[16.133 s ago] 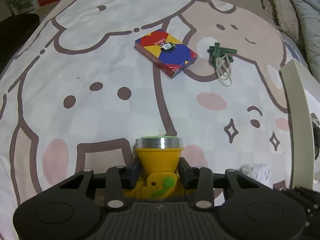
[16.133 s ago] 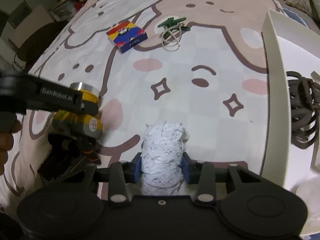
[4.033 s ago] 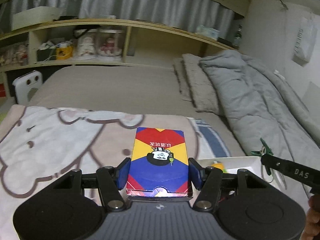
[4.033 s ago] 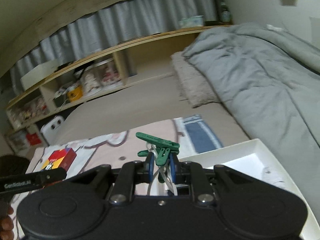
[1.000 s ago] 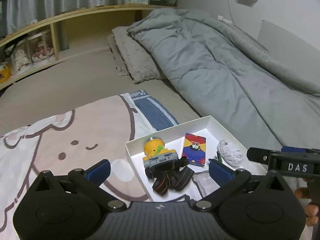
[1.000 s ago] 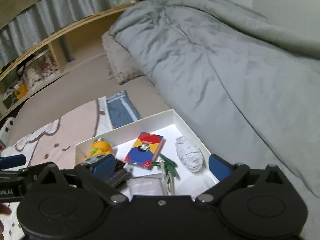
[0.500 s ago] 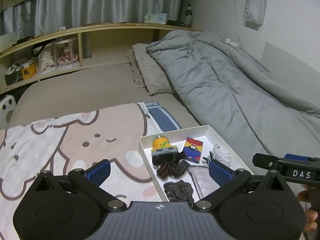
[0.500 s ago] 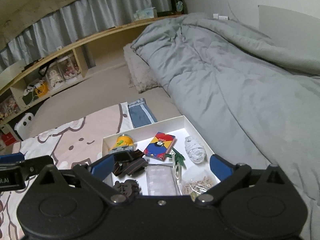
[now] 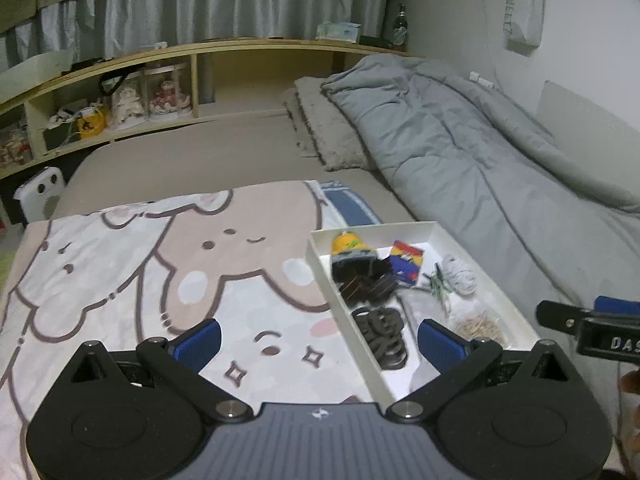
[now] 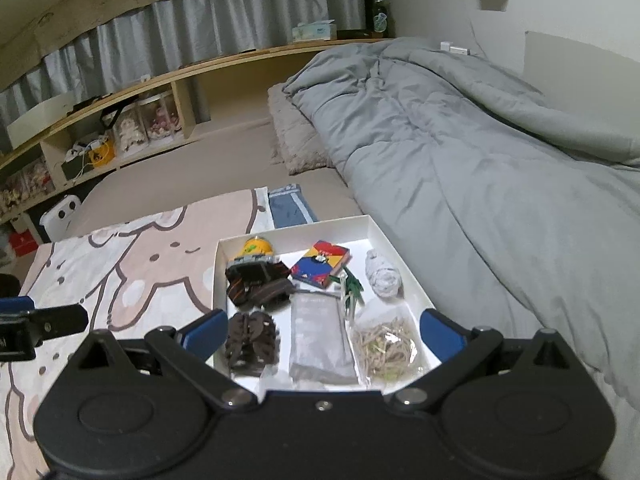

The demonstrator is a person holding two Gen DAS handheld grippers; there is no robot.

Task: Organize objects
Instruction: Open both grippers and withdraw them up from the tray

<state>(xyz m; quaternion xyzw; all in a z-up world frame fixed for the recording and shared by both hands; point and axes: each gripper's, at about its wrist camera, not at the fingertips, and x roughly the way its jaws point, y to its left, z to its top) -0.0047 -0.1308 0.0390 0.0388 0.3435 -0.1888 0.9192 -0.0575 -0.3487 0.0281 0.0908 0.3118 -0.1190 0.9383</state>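
Both grippers, the left gripper (image 9: pixel 318 338) and the right gripper (image 10: pixel 322 330), hang spread wide with nothing between their pads, above the near end of the white tray (image 10: pixel 394 250) on the cartoon blanket (image 9: pixel 132 276). Everything looks gathered inside: the yellow headlamp (image 10: pixel 258 250) far left, card box (image 10: pixel 320 266) beside it, white yarn ball (image 10: pixel 384 274) far right, green clips (image 10: pixel 352 284) between. I'd lift straight back, clear of the rim.

Our left gripper (image 9: pixel 319 340) and right gripper (image 10: pixel 322 330) show black bodies, silver screws, blue finger pads (image 9: pixel 199 339).
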